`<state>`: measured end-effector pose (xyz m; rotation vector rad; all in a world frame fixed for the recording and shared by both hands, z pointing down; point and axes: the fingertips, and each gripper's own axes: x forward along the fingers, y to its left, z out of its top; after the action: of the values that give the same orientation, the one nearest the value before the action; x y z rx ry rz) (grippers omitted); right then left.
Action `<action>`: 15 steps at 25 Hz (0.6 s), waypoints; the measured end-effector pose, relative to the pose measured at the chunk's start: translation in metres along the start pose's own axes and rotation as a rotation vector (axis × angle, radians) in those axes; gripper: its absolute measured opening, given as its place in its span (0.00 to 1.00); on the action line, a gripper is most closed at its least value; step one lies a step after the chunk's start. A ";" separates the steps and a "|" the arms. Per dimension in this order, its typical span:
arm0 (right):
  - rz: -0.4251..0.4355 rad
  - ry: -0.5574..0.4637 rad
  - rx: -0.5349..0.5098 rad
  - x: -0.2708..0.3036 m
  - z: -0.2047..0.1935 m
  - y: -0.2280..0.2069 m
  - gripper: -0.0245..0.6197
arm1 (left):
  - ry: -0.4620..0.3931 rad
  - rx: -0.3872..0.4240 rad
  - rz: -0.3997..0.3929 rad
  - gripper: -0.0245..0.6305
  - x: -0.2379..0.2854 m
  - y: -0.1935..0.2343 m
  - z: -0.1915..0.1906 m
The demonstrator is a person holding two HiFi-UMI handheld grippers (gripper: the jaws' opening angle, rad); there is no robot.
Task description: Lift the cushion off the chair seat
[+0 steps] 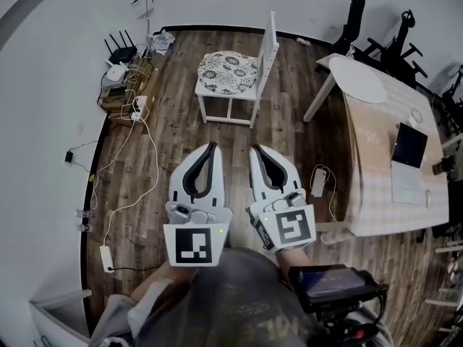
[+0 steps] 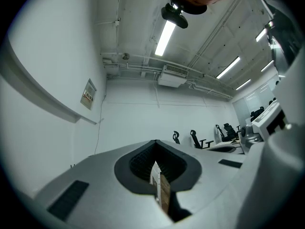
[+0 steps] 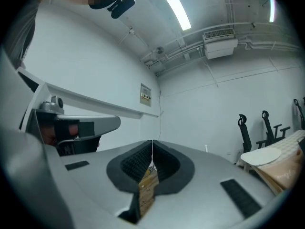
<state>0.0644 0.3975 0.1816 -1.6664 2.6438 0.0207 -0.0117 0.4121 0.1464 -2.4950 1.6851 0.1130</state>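
Jaws together and empty, the left gripper (image 1: 211, 145) and right gripper (image 1: 255, 149) aim side by side at the cushion (image 1: 228, 71) on the chair (image 1: 268, 45), well apart from it, seemingly lined up for an approach.

The white, black-lined left gripper (image 1: 211, 147) and right gripper (image 1: 255, 150) are each capped by a marker cube (image 1: 192, 244) (black squares on white); a grey printed top (image 1: 224, 302) is worn.

Office-like lab room: white walls (image 1: 43, 63), ceiling strip lights (image 2: 164, 35), office chairs (image 1: 394, 31), router (image 1: 121, 51), laptop (image 1: 409, 145) on table (image 1: 376, 186).
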 end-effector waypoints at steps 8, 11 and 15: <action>0.018 -0.024 -0.032 0.048 0.001 0.003 0.05 | -0.019 -0.030 0.003 0.05 0.035 0.042 -0.005; -0.006 -0.020 -0.036 0.055 0.002 -0.005 0.05 | -0.005 -0.034 -0.016 0.05 0.044 0.042 -0.012; -0.016 -0.020 -0.035 0.060 -0.003 -0.013 0.05 | 0.015 -0.054 -0.033 0.05 0.056 0.040 -0.022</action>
<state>0.0500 0.3381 0.1835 -1.6877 2.6304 0.0834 -0.0281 0.3423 0.1576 -2.5673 1.6676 0.1390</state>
